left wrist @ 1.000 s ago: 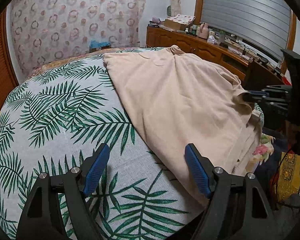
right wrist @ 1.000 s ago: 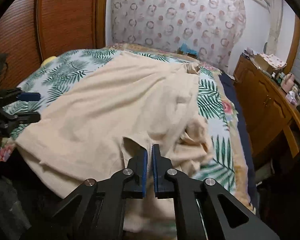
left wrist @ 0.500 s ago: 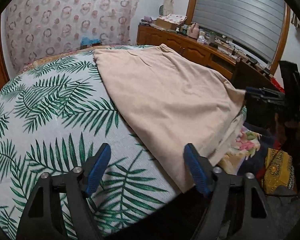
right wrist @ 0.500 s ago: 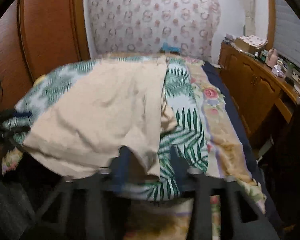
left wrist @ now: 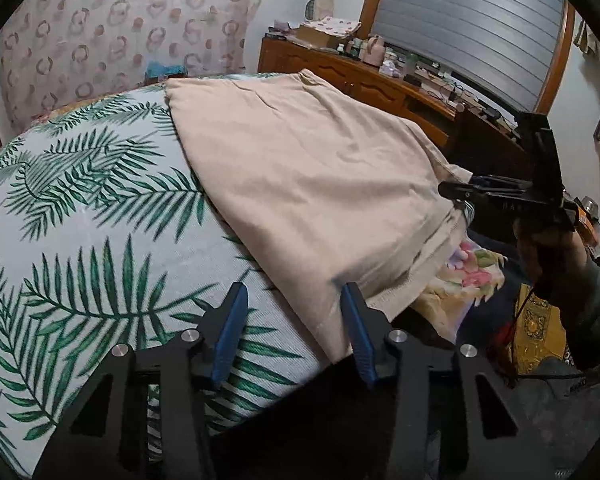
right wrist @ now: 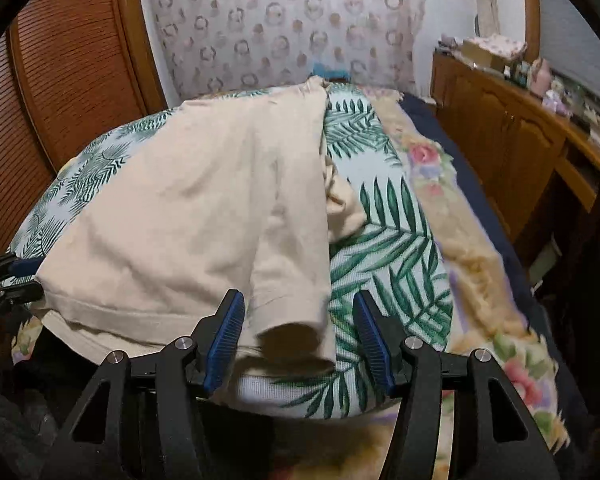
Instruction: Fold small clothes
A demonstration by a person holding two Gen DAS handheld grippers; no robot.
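Right gripper (right wrist: 298, 336) no longer pinched on shirt hem as a second ago; jaws now opening, sleeve cuff lying loose between blue pads (right wrist: 224, 336), no pad pressing it; beige shirt (left wrist: 312, 184) now lying flatter, one side folded over, spread on palm-leaf bedspread (left wrist: 80, 216), hem hanging over near bed edge; left gripper (left wrist: 294, 334) jaws closing around hem corner, cloth just beside right pad, not clamped; wooden dresser (right wrist: 500, 132) sitting along bed's right side.
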